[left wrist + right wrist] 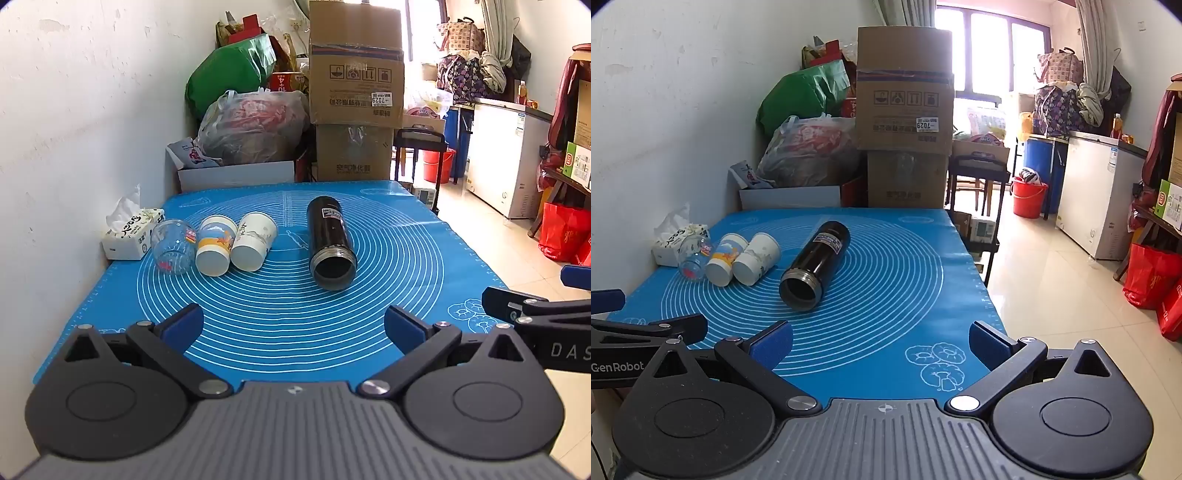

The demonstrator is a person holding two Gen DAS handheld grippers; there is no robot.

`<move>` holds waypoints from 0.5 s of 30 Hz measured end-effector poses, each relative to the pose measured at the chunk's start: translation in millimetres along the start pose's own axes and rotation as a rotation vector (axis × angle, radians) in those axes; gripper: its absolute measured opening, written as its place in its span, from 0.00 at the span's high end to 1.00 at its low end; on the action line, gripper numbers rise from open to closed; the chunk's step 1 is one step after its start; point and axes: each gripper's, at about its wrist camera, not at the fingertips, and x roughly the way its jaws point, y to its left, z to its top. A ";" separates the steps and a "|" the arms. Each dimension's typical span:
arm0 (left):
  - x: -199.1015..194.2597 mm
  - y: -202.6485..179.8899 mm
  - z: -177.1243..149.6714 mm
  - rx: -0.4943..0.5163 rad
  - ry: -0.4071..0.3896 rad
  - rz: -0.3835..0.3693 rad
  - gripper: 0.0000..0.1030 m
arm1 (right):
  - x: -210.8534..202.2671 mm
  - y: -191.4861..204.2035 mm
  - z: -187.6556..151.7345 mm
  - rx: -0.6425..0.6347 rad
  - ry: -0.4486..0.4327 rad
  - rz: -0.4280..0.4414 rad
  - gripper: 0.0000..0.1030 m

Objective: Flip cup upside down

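The black cup [332, 245] lies on its side on the blue mat [280, 332] of the desk, its mouth toward the cameras. The left gripper [293, 326] and right gripper [881, 341] are both released and empty. The glass [173, 246] is hard to make out.

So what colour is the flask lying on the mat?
Black, with a silver threaded neck; the flask shows best in the left wrist view.
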 end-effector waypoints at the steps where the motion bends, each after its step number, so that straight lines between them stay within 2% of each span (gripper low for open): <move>1: -0.1 0.0 0.0 0.000 0.000 0.001 0.00 | 0.0 0.0 0.0 0.000 -0.001 0.000 0.00; 15: 1.4 0.0 -0.4 0.000 -0.001 0.007 0.00 | -1.0 0.5 2.0 0.003 -0.005 0.005 0.00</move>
